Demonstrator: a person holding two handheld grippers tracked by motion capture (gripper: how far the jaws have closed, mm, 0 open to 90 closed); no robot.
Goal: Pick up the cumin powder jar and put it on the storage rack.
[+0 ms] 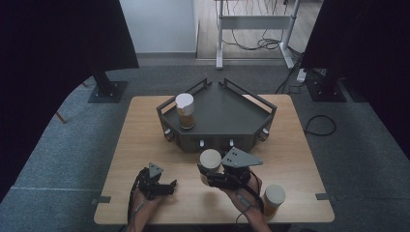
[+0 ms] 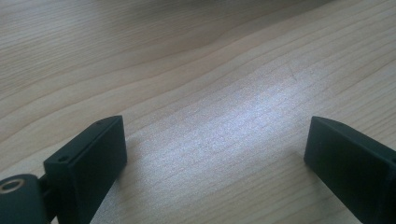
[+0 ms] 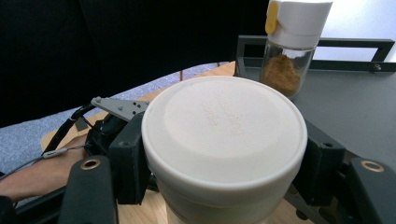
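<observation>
Both tongs are mine, so from the left: my left gripper (image 1: 163, 187) rests low over the bare table (image 1: 145, 145), jaws wide apart with nothing between them. My right gripper (image 1: 212, 180) is clamped on a white-lidded jar (image 1: 210, 162), the pads pressing either side just under the lid, as the right gripper view shows (image 3: 224, 140). That jar sits near the front edge of the dark tray (image 1: 232, 121), on which a second jar (image 1: 184, 111) of brownish powder stands at the left. A third jar (image 1: 274, 198) stands on the table just beside my right forearm. I judge the jar stiff, smooth and a bit slippery, probably glass-walled, so breakable and moderately heavy. Gripping below the lid's rim seems safest, since the rim stops it sliding down.
</observation>
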